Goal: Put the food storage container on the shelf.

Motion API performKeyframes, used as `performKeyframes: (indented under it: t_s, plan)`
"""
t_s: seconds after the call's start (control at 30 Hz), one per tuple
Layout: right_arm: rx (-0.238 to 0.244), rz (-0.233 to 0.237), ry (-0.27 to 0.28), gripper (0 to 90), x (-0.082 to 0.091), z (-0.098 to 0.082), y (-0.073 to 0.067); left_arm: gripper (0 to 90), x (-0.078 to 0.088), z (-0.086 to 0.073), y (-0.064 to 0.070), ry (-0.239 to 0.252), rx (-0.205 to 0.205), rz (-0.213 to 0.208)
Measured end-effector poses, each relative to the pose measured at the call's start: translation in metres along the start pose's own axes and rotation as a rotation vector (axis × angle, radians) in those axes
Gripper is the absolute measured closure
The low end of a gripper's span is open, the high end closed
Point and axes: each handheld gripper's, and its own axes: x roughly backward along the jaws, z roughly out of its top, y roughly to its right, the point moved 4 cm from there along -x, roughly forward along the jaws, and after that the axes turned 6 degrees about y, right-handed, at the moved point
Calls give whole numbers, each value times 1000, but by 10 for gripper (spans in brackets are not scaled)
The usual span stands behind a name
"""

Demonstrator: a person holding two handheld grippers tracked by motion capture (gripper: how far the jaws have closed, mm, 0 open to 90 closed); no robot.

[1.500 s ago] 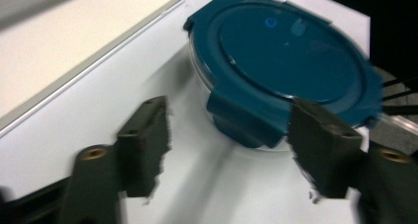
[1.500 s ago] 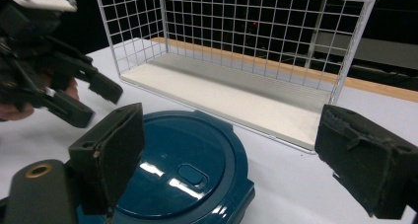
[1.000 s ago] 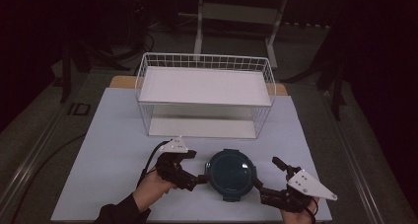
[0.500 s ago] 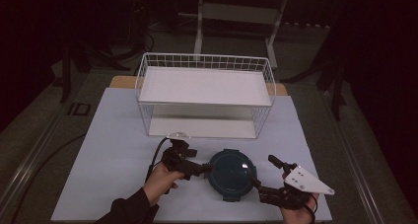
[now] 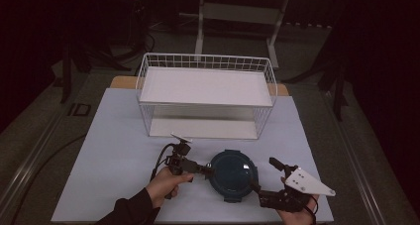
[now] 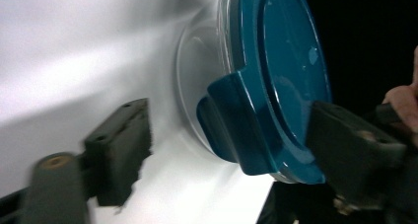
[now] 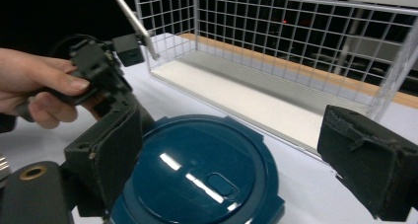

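A round clear container with a dark teal lid (image 5: 232,173) sits on the white table near its front edge. My left gripper (image 5: 207,171) is at the container's left rim, turned on its side. In the left gripper view my left gripper (image 6: 236,155) stands open, with a teal latch tab (image 6: 231,123) of the lid between its jaws but not pinched. My right gripper (image 5: 265,176) is open at the container's right side, one finger near the front rim. In the right gripper view, my right gripper (image 7: 239,160) spreads wide over the lid (image 7: 197,177).
A white wire basket rack (image 5: 205,86) with an upper shelf stands behind the container, its lower tray (image 7: 246,98) close beyond the lid. The person's left hand (image 7: 34,83) holds the other gripper at the lid's far left. The table's front edge (image 5: 198,220) is near.
My left gripper has rolled onto its side and pushed right, up to the container's left latch. The right gripper and the container have hardly moved.
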Motion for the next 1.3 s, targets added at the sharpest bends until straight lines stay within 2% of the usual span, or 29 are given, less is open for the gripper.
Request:
performKeyframes:
  t_s: [0.1, 0.23, 0.37, 0.53, 0.6, 0.67, 0.7, 0.73, 0.77, 0.83, 0.87, 0.93, 1.07, 1.13, 1.2, 1.3]
  plan:
    - [10, -5, 0, 100, 0, 0, -1, 315, -1, 0, -2, -11, 31, 0]
    - [13, -12, -8, 100, 0, -1, -1, 473, -2, 0, -1, -25, 68, -64]
    - [7, -16, -25, 101, 0, -3, 1, 501, -4, 0, -2, -36, 80, -76]
    - [-42, -16, -62, 127, 1, -6, 8, 508, -3, -1, 1, -37, 53, -66]
    - [-80, -5, -84, 129, 1, -9, 12, 523, -2, -2, 3, -28, 38, -70]
    - [-118, 8, -108, 132, 0, -12, 16, 539, 0, -4, 8, -27, 4, -71]
    - [-118, 8, -108, 132, 0, -12, 16, 544, 0, -4, 8, -27, 4, -71]
    - [-141, 19, -124, 140, -1, -13, 18, 544, 2, -6, 12, -21, -37, -66]
    - [-200, 44, -167, 147, -3, -19, 22, 549, 3, -8, 13, -18, -41, -64]
    - [-262, 70, -205, 159, -5, -25, 26, 553, 5, -11, 14, -14, -57, -60]
    - [-303, 102, -226, 173, -6, -28, 28, 556, 5, -13, 14, -10, -57, -63]
    - [-341, 112, -245, 199, -7, -31, 32, 557, 6, -15, 14, -5, -70, -67]
    - [-431, 164, -286, 238, -8, -39, 37, 561, 8, -18, 16, -5, -108, -68]
    - [-468, 187, -312, 283, -8, -44, 38, 563, 9, -19, 18, -10, -130, -65]
    - [-511, 218, -323, 375, -7, -48, 39, 566, 9, -20, 19, -7, -144, -65]
    - [-555, 245, -352, 418, -7, -52, 40, 567, 10, -22, 20, -6, -171, -64]
